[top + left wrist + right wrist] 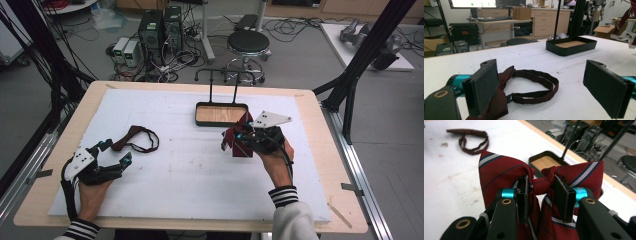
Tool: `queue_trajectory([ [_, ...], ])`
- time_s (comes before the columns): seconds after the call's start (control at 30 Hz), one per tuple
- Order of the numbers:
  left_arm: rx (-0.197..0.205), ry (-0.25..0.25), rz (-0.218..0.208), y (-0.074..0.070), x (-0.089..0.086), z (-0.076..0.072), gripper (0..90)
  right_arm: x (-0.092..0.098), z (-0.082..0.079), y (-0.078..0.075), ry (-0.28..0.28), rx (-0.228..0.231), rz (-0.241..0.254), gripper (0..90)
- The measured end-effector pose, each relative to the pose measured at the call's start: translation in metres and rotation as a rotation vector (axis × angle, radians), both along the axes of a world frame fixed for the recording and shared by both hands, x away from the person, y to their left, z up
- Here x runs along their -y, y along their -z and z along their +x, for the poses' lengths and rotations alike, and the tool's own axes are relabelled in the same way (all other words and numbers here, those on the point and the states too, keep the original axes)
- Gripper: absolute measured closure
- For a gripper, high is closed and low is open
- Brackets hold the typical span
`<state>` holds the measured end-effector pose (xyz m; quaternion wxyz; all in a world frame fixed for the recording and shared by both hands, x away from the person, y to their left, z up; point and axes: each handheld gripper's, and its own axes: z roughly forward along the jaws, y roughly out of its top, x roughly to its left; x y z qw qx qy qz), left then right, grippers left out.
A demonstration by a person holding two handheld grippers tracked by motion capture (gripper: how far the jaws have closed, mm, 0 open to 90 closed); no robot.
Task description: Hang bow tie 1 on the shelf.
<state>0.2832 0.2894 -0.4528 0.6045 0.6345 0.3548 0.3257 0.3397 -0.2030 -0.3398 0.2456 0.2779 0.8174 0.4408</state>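
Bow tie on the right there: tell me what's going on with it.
A person's right gripper has its jaws shut on the knot of a striped red bow tie, holding it above the white table cover near the black tray. The left gripper rests open beside a dark maroon strap lying on the cover.

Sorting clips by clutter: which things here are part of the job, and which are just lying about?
In use: striped bow tie, clamped in the right tool; dark tie by the open left tool; tray.

Lying about: stool; computers; cardboard box.
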Motion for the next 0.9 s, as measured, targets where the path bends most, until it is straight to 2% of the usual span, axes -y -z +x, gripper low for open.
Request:
queue_trajectory([
  [0.17,-0.001,0.000,0.001,0.000,0.000,0.000,13.3,0.010,0.007,-0.009,0.017,0.009,0.050,66.3],
  [0.4,-0.001,-0.001,-0.002,0.000,0.000,0.000,13.3,0.018,0.016,-0.022,0.039,0.036,0.063,66.3],
  [0.53,-0.001,0.000,0.001,0.000,0.000,0.000,13.3,0.024,0.025,-0.031,0.067,0.037,0.078,66.3],
  [0.67,-0.001,0.000,0.000,0.000,0.000,0.000,13.3,0.026,0.033,-0.034,0.081,0.034,0.054,66.3],
  [0.9,-0.001,0.000,0.004,0.000,0.000,0.000,13.3,0.030,0.045,-0.038,0.102,0.046,0.051,66.3],
])
